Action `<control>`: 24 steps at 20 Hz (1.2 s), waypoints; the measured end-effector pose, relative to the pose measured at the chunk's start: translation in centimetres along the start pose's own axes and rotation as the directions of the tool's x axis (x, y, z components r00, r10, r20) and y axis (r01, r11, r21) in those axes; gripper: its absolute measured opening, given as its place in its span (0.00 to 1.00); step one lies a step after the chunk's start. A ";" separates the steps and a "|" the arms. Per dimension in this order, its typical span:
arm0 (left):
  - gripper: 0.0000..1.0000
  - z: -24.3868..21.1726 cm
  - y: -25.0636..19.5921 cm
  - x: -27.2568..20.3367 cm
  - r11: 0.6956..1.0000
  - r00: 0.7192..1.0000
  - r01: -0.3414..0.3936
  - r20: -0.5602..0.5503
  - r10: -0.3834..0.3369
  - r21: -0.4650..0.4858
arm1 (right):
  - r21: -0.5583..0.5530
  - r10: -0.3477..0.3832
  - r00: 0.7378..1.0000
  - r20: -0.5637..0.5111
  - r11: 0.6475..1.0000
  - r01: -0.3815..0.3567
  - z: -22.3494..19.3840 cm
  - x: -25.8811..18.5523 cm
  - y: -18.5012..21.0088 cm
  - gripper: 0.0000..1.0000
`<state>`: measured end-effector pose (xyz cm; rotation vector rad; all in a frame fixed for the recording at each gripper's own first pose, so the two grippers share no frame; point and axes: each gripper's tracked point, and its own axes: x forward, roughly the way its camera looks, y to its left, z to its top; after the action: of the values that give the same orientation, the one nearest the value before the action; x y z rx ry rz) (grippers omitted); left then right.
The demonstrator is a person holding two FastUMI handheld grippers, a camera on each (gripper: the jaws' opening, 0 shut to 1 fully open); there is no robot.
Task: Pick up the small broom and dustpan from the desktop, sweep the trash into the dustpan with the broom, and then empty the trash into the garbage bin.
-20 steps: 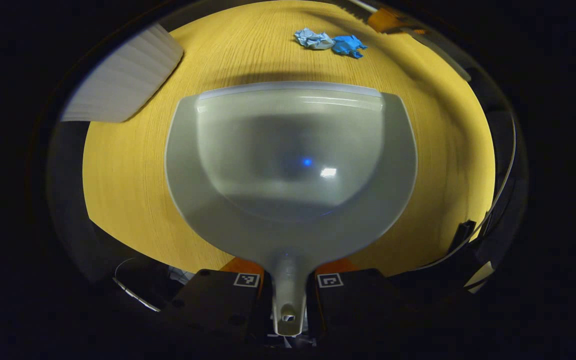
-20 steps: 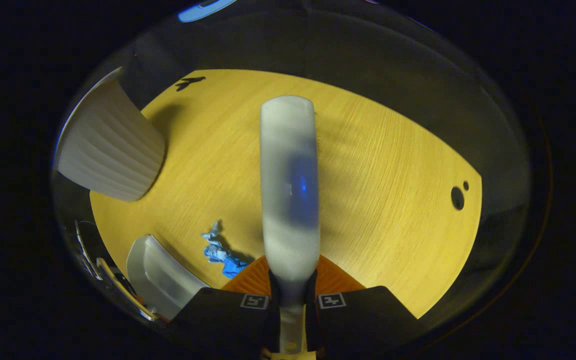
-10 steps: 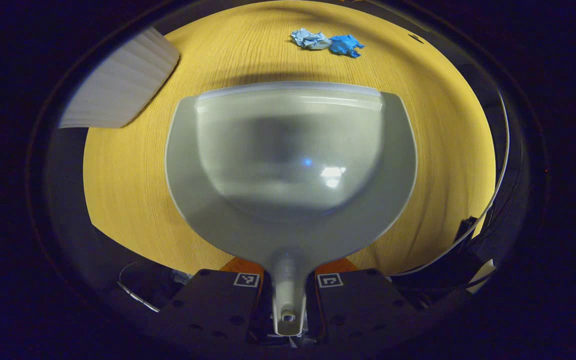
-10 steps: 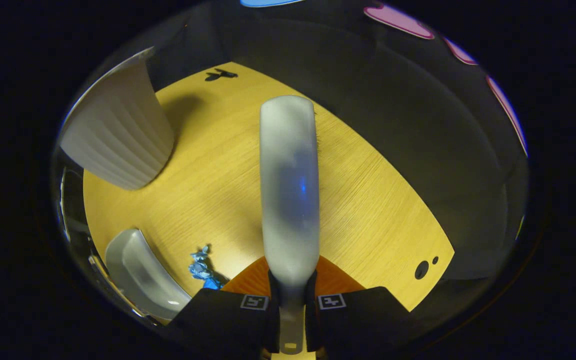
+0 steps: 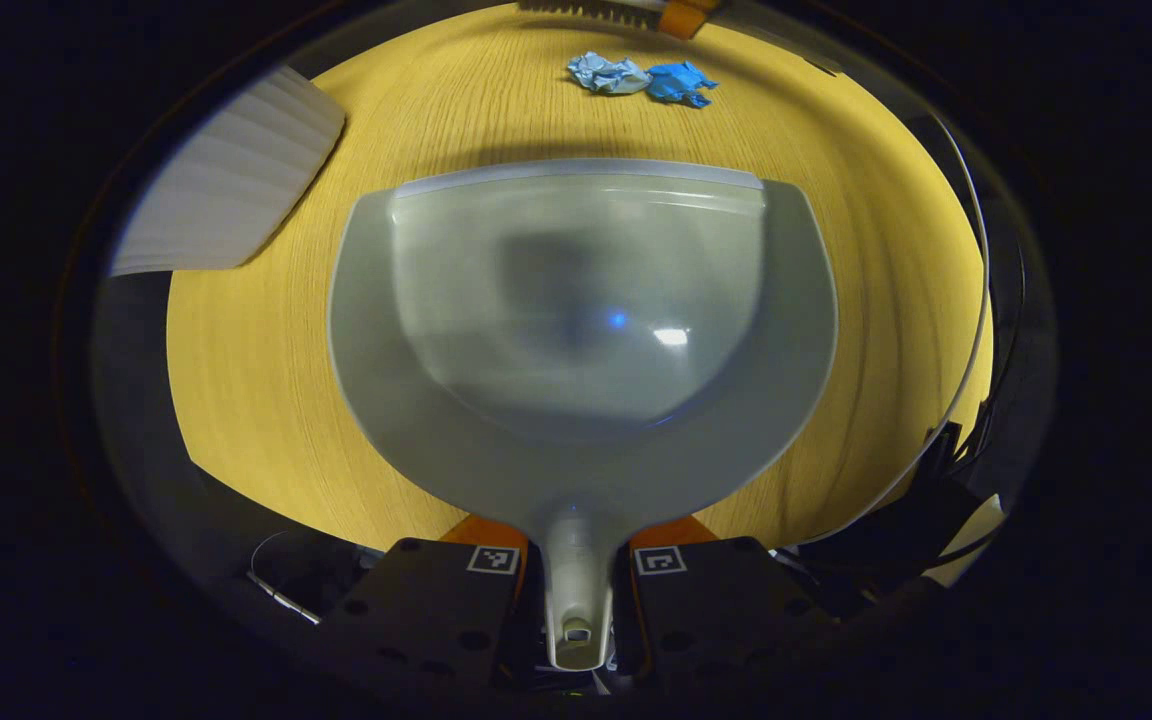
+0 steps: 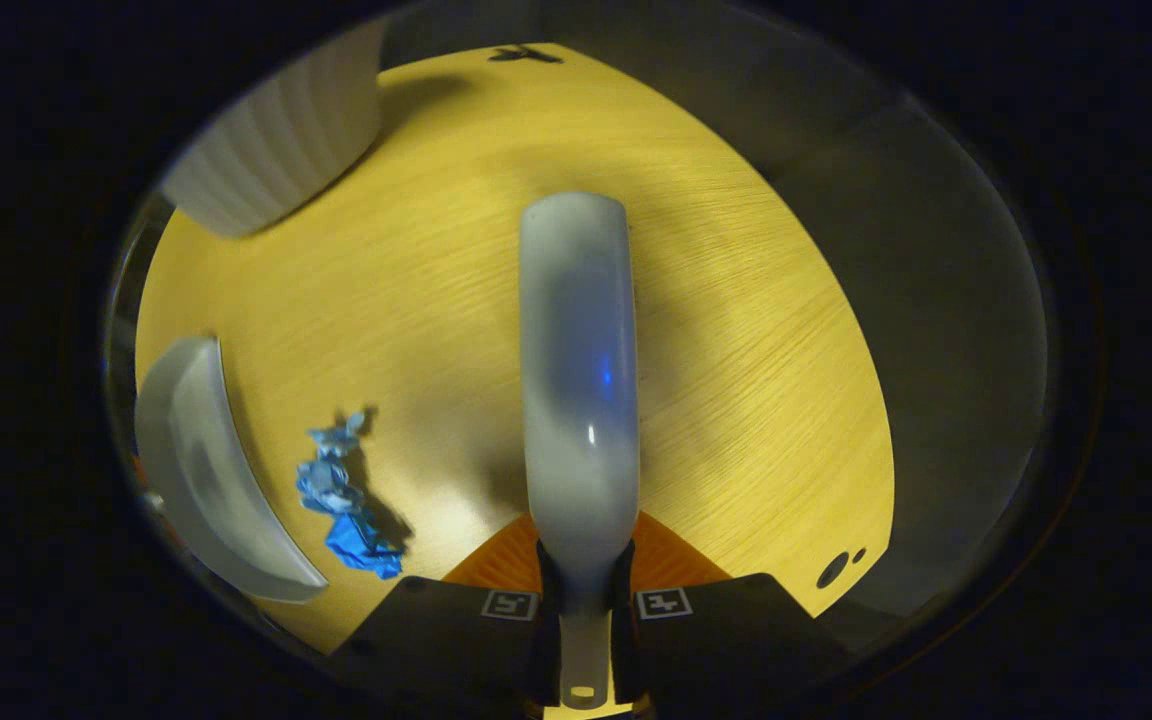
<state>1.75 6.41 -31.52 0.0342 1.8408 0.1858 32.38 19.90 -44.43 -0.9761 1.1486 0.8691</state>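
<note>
Both tools picked up, sweeping not yet begun. Left gripper clamped on the dustpan handle, pan mouth facing the blue trash just ahead on the yellow wooden bench. Right gripper clamped on the broom handle, trash between broom and dustpan. Next, probably: bristles lowered behind the trash, then drawn toward the pan. White ribbed bin at the far corner; dark booth around.

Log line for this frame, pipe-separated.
left tongs: shut on dustpan | right tongs: shut on broom | blue paper scraps: unswept on desktop
</note>
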 end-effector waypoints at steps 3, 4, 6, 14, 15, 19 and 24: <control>0.26 0.1 0.1 0.0 1.000 1.000 0.000 -0.001 0.000 0.021 | -0.165 -0.022 0.999 -0.028 0.986 0.017 -0.6 -0.3 2.9 0.25; 0.25 0.2 0.2 -0.1 1.000 1.000 -0.007 0.000 0.007 0.030 | -0.228 -0.028 0.999 -0.042 0.973 0.018 -1.1 -0.6 4.2 0.22; 0.25 0.1 0.1 -0.1 0.999 1.000 -0.014 0.003 0.014 0.036 | -0.353 -0.024 0.999 -0.049 0.936 0.005 -1.8 -1.1 6.7 0.22; 0.25 0.8 0.3 0.2 0.988 0.993 -0.035 0.113 0.018 0.148 | -0.080 0.549 0.813 -0.193 0.817 -0.571 -5.7 -5.5 18.4 0.22; 0.25 1.0 0.3 0.1 0.985 0.991 -0.039 0.135 0.016 0.168 | -0.039 0.614 0.758 -0.217 0.771 -0.636 -6.6 -6.4 19.9 0.22; 0.25 1.4 0.2 -0.1 0.984 0.989 -0.043 0.148 0.017 0.174 | 0.072 0.750 0.637 -0.178 0.656 -0.752 -6.9 -9.0 22.2 0.22; 0.25 1.7 -0.4 -0.2 0.995 0.978 -0.048 0.206 0.030 0.085 | 0.146 0.792 0.610 0.037 0.599 -0.787 -5.5 -10.8 21.8 0.22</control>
<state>3.46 6.20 -31.81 0.1472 1.6425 0.1227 8.32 21.57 -38.22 -0.2968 1.6926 1.4510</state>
